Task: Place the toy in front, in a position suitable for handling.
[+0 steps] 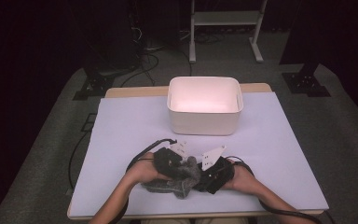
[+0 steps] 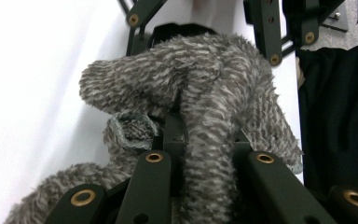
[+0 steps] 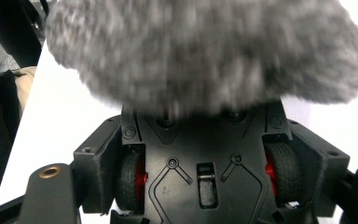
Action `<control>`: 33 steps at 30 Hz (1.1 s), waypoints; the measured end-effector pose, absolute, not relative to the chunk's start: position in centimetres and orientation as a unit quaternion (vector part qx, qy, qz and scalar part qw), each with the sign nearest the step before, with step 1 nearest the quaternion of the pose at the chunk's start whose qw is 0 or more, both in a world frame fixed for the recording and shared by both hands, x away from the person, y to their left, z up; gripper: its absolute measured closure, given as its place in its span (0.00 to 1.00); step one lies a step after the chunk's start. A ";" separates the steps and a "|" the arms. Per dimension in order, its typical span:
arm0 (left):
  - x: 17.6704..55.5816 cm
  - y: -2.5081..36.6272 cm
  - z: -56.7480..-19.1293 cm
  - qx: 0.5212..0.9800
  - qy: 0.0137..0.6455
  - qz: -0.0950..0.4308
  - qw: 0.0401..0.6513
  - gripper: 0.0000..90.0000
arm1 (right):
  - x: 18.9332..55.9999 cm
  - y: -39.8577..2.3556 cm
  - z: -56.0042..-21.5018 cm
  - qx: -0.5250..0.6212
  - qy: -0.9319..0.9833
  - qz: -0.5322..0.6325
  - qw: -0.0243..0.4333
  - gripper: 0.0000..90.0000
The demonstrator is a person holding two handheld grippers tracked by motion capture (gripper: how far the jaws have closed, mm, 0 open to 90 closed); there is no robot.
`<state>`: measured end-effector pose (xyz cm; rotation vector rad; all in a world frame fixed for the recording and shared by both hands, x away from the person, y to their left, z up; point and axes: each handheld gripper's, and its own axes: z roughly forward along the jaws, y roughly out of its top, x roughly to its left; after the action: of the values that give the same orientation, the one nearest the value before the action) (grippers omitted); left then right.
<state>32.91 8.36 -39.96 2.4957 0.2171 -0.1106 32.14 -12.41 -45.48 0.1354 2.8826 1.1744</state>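
Note:
A grey fuzzy sock [image 1: 182,178] lies bunched at the table's front between my two hands. My left gripper [image 1: 182,166] comes in from the left and is shut on it; in the left gripper view the sock [image 2: 205,93] is pinched between the two black fingers [image 2: 153,168] and humps up beyond them. My right gripper [image 1: 200,171] faces it from the right, open, its wide-set fingers [image 3: 50,186] standing on either side of the left gripper's body [image 3: 200,163]. The sock's blurred far end [image 3: 205,51] hangs above that body.
An empty white bin [image 1: 204,122] stands at the middle back of the pale lilac mat [image 1: 121,135]. Black cables loop from both grippers across the mat [image 1: 142,151]. A white frame [image 1: 223,18] stands on the floor beyond the table.

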 end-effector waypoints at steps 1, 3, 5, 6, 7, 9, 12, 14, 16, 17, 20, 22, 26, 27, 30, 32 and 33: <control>32.8 8.8 -39.9 0.946 0.084 -0.040 0.312 0.86 | 32.1 -12.4 -45.5 0.044 0.924 0.379 0.012 0.24; 32.6 9.8 -39.9 0.945 0.092 -0.036 0.313 0.86 | 32.1 -12.4 -45.5 0.045 0.924 0.379 0.013 0.24; 32.5 10.6 -39.9 0.944 0.098 -0.032 0.314 0.86 | 32.2 -12.4 -45.5 0.043 0.924 0.379 0.012 0.24; 32.4 11.1 -39.9 0.944 0.101 -0.031 0.313 0.86 | 32.2 -12.4 -45.5 0.044 0.924 0.379 0.012 0.24; 32.4 11.6 -39.9 0.944 0.103 -0.029 0.311 0.86 | 32.2 -12.4 -45.5 0.045 0.924 0.379 0.012 0.24; 32.4 12.4 -39.8 0.944 0.112 -0.024 0.309 0.86 | 32.2 -12.4 -45.5 0.048 0.924 0.379 0.010 0.24; 32.4 13.0 -39.8 0.944 0.118 -0.020 0.307 0.86 | 32.4 -12.5 -45.6 0.054 0.923 0.381 0.001 0.24; 32.4 13.0 -39.9 0.944 0.119 -0.021 0.306 0.86 | 32.5 -12.5 -45.5 0.058 0.923 0.379 -0.004 0.24; 32.4 12.8 -40.0 0.946 0.118 -0.020 0.301 0.85 | 32.4 -12.5 -45.4 0.056 0.924 0.378 0.000 0.24; 32.4 12.7 -40.0 0.947 0.118 -0.019 0.300 0.85 | 32.3 -12.5 -45.3 0.057 0.924 0.377 0.000 0.24; 32.5 12.8 -40.1 0.945 0.120 -0.023 0.302 0.85 | 32.3 -13.0 -45.1 0.059 0.924 0.377 0.002 0.24; 32.6 12.8 -40.2 0.944 0.122 -0.025 0.305 0.85 | 32.3 -13.6 -45.0 0.064 0.923 0.380 0.000 0.24; 32.5 12.6 -40.0 0.945 0.119 -0.027 0.302 0.85 | 32.1 -14.7 -44.9 0.072 0.920 0.386 0.000 0.24; 32.5 12.5 -39.8 0.947 0.118 -0.026 0.299 0.85 | 32.1 -14.9 -44.8 0.074 0.918 0.389 0.000 0.25; 32.6 12.1 -39.3 0.945 0.115 -0.026 0.304 0.85 | 32.1 -15.0 -45.0 0.082 0.918 0.388 -0.006 0.25; 32.8 11.2 -38.9 0.945 0.108 -0.026 0.307 0.85 | 32.1 -15.1 -45.1 0.081 0.919 0.386 -0.007 0.25; 32.8 10.9 -38.8 0.946 0.104 -0.028 0.306 0.85 | 32.1 -15.1 -45.1 0.080 0.918 0.388 -0.006 0.25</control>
<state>32.82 10.89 -38.81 2.5026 0.2751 -0.0730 32.10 -15.06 -45.05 0.2507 2.8956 1.2221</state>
